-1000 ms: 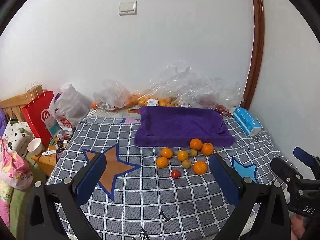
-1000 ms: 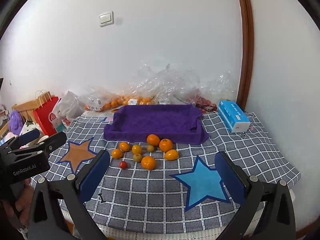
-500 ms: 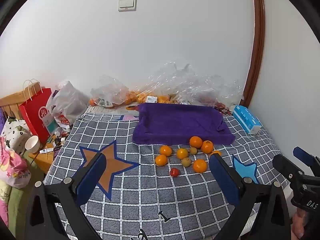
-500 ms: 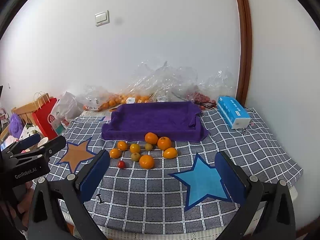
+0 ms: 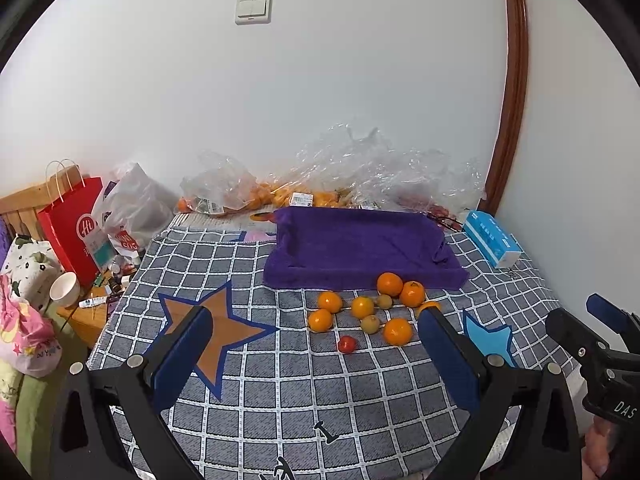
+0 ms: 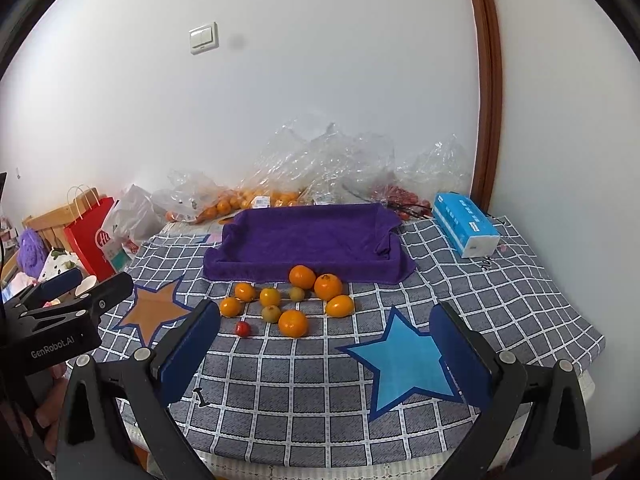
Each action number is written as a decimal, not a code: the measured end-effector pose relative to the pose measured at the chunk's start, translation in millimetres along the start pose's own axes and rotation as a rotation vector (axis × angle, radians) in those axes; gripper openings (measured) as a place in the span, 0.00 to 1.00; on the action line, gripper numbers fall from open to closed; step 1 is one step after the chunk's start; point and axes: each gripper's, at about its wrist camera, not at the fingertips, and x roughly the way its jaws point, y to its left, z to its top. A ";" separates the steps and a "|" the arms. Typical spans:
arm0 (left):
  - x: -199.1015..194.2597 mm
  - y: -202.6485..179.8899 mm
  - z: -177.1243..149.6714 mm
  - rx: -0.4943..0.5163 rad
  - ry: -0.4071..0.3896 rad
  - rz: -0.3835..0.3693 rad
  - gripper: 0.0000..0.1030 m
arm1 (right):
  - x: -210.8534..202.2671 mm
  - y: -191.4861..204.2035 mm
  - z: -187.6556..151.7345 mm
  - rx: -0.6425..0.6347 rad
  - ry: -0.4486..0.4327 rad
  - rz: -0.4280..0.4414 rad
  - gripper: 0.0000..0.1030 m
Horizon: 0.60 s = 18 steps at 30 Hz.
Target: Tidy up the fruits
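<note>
Left wrist view: left gripper (image 5: 316, 356) spread wide, holding nothing, hovering over the near part of the checked tablecloth (image 5: 280, 392). Right gripper (image 6: 326, 350) is the same: jaws wide apart, nothing between them. The fruit cluster (image 6: 288, 300) sits loose on the cloth just in front of the purple towel-lined tray (image 6: 308, 236), the far oranges almost touching its near edge. Nothing in the tray yet, so I judge we're at the start: approach and first pick.

How I'd do it:
- Take the near big orange (image 6: 293, 323) with the right gripper first; it's the most exposed, with room on both sides for the jaws.
- Come in low and centred and close gently, since round fruit may roll off the pads.
- Leave the small red tomato (image 6: 242, 329) and the two greenish fruits (image 6: 271, 313) for the left gripper; I'd guess they are soft, so light squeeze.
- Avoid nudging neighbours; the cluster is tight in the middle.
- Place at the far side of the tray so later drops don't collide.
</note>
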 end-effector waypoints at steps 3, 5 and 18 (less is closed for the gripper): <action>0.4 -1.4 0.6 -0.001 0.000 -0.001 1.00 | 0.3 0.4 0.5 0.000 -0.001 -0.003 1.00; 0.9 -1.7 1.0 -0.005 0.001 -0.004 1.00 | 0.0 0.9 0.6 0.000 -0.001 -0.002 1.00; -1.8 -4.9 1.4 0.001 -0.011 -0.006 1.00 | -3.6 2.7 0.6 -0.012 -0.007 -0.011 1.00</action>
